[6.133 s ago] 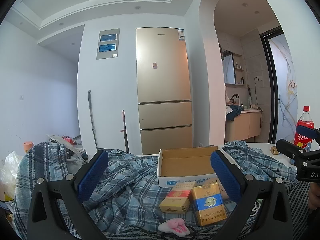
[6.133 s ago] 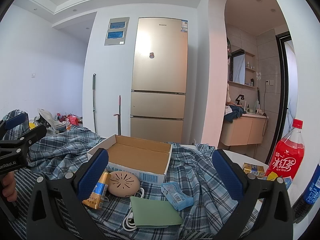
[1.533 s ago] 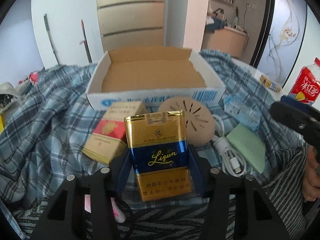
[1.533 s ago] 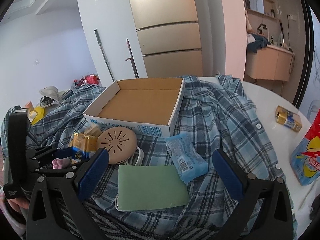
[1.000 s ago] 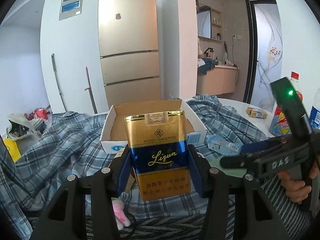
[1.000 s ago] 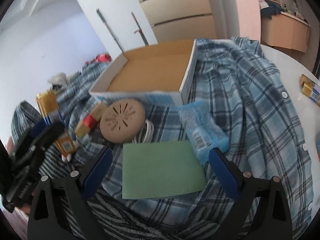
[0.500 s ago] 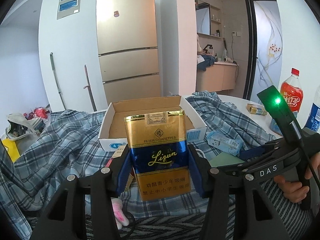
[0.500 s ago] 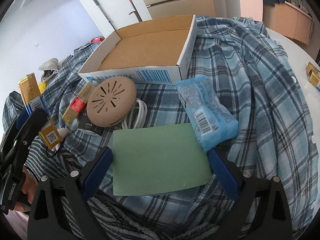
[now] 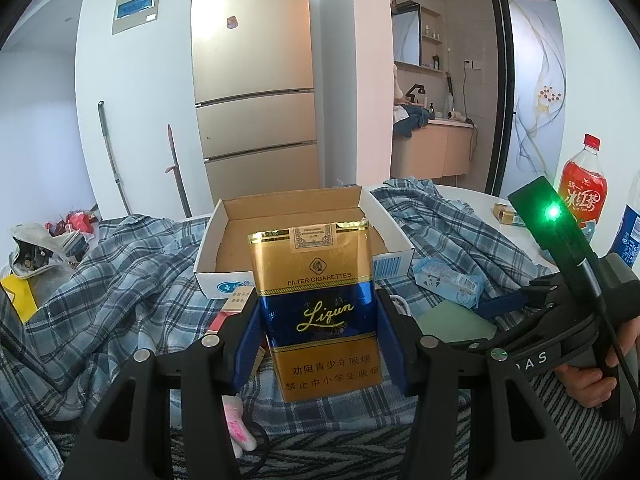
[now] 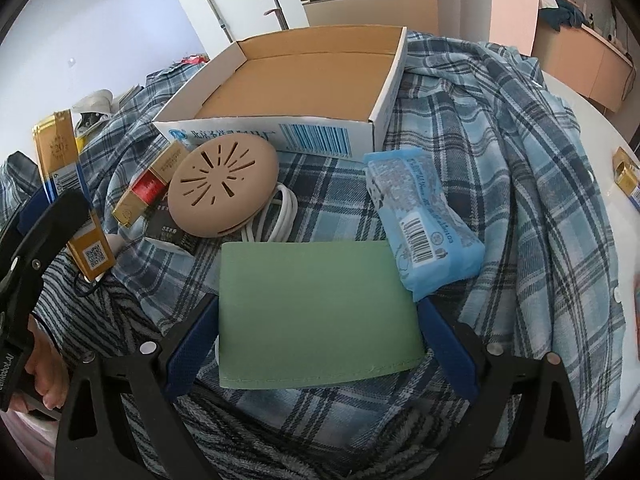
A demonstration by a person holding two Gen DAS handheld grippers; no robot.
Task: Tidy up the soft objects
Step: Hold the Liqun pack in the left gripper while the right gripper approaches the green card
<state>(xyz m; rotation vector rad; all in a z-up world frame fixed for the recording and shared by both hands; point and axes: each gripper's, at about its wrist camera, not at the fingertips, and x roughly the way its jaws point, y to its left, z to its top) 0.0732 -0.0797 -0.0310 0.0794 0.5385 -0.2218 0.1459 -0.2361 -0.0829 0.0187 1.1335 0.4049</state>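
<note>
Gold-and-blue soft cigarette pack [image 9: 318, 312] upright, green flat pouch [image 10: 316, 312] lying on plaid cloth, blue tissue packet [image 10: 420, 224] beside it

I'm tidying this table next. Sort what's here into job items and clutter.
Job items: gold-and-blue cigarette pack clamped in the left tool; green pouch between the right tool's open fingers; blue tissue pack; empty cardboard box.

Clutter: red drink bottle; white cable.

Box at the back, loose things before it

The cardboard box [image 10: 304, 80] lies on the plaid shirt [image 10: 520, 152]; the round case [image 10: 222, 190] before it; the flat pouch [image 10: 316, 312] nearer; the tissue pack [image 10: 420, 220] right.
</note>
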